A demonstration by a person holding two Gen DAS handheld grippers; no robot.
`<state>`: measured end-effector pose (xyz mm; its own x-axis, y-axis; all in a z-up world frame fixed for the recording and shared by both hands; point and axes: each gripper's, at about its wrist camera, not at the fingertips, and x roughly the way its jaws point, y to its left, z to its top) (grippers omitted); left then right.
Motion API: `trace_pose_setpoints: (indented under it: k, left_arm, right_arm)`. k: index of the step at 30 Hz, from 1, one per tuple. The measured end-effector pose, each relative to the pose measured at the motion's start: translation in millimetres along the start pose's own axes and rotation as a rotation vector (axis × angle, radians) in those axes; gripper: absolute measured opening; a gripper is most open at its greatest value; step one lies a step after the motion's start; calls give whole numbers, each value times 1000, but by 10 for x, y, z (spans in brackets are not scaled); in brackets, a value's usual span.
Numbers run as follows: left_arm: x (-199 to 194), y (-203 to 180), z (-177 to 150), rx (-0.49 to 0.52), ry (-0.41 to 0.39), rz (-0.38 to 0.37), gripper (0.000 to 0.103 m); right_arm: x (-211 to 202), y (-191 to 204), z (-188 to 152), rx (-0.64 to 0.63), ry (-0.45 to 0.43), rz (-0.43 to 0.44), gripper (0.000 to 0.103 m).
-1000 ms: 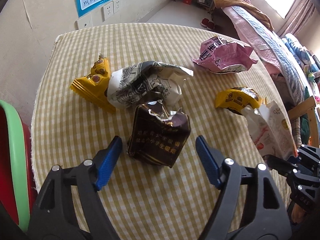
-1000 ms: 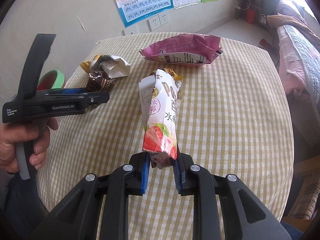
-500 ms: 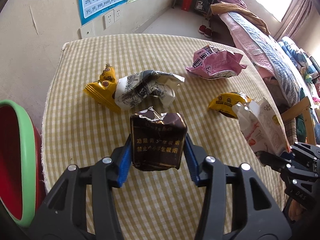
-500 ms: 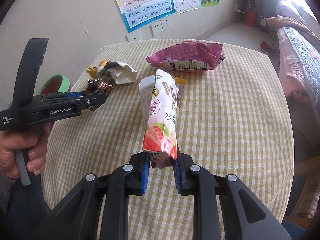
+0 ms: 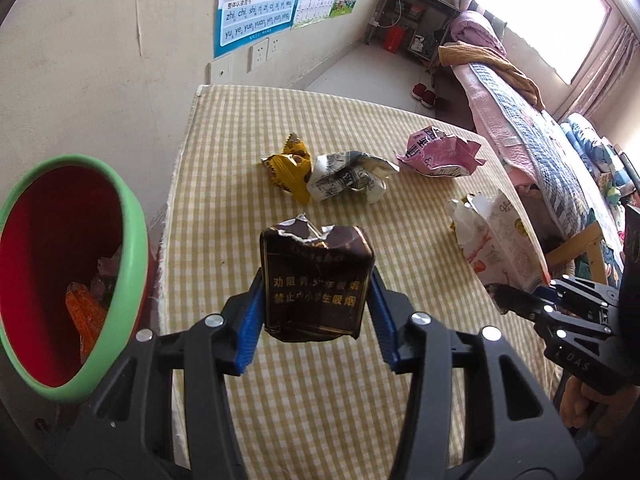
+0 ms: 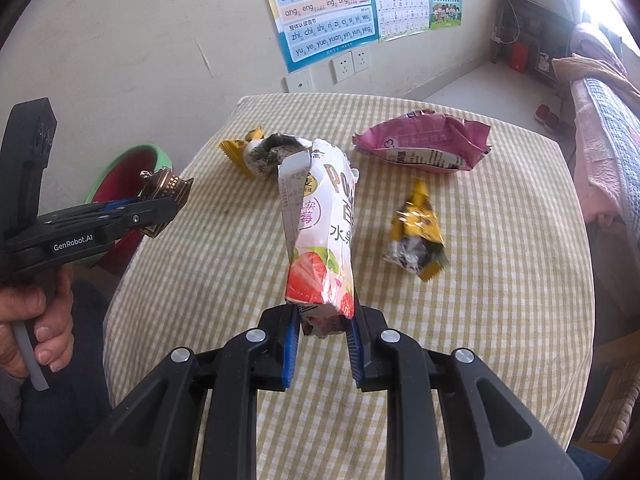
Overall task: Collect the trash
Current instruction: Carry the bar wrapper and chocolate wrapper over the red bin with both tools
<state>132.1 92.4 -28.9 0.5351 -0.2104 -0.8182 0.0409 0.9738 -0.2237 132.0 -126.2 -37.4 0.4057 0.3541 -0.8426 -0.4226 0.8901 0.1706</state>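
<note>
Left gripper (image 5: pixel 316 316) fingers clamped on dark torn packet (image 5: pixel 316 280), lifted clear of worktop (image 5: pixel 400 400). Bin (image 5: pixel 132 216) low and left of fingers, mouth tilted toward them; left hand nearer. Right gripper (image 6: pixel 324 336) fingers pinched on strawberry wrapper (image 6: pixel 320 232), upright. Checked cloth, probably bedroom.

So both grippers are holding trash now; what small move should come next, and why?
Probably swing the left gripper sideways over the green-rimmed bin and open it. It is shut on the brown cigarette pack, lifted off the table, and the bin sits just beside that edge, closer than to the right gripper.
</note>
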Motion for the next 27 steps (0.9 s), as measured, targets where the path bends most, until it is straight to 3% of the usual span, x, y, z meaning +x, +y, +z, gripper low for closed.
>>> trace_pose_setpoints:
  k: [11, 27]
  left_arm:
    - [-434, 578, -73, -95, -69, 47, 46]
    - [-1036, 1748, -346, -303, -129, 153, 46]
  right_arm:
    - [81, 635, 292, -92, -22, 47, 20]
    - [578, 2082, 811, -288, 2, 190, 21]
